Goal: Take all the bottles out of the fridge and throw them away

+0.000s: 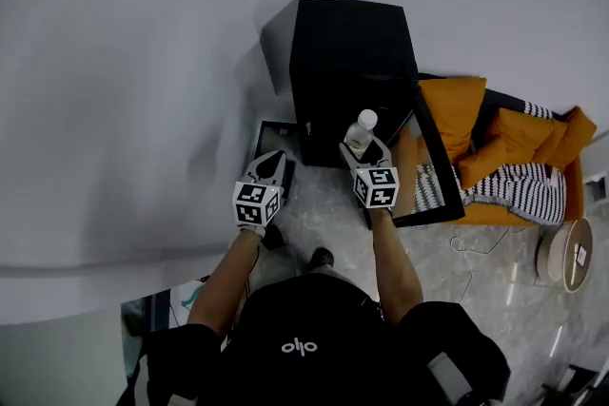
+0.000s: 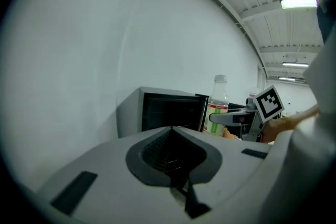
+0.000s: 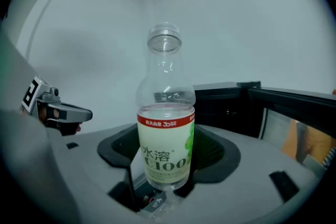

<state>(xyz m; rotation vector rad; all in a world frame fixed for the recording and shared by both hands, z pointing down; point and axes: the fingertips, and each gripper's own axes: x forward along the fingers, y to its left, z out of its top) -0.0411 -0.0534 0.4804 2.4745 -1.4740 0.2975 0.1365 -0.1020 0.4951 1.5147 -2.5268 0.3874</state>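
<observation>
- Your right gripper [image 1: 362, 150] was clamped on the lower body of a bottle [image 3: 165, 136]. It held the bottle upright, just outside the open front of the fridge [image 1: 352, 62].
- The bottle was clear plastic above, with a pale label topped by a red band. Both jaws pressed against the labelled part.
- Your left gripper [image 2: 172, 131] was clenched shut with nothing between its jaws. In the head view it was off the fridge's front left corner, level with the right gripper and near it.
- The fridge was a small black box standing against the white wall. Its door [image 1: 440, 168] had swung wide open to the right in the head view.
- Past that open door, to the right of the fridge, was an orange sofa [image 1: 519, 133] with a striped throw [image 1: 519, 185] lying on it.
- A dark, low thing [image 1: 271, 134] sat on the floor against the fridge's front left corner. You could not tell from any view what it was.
</observation>
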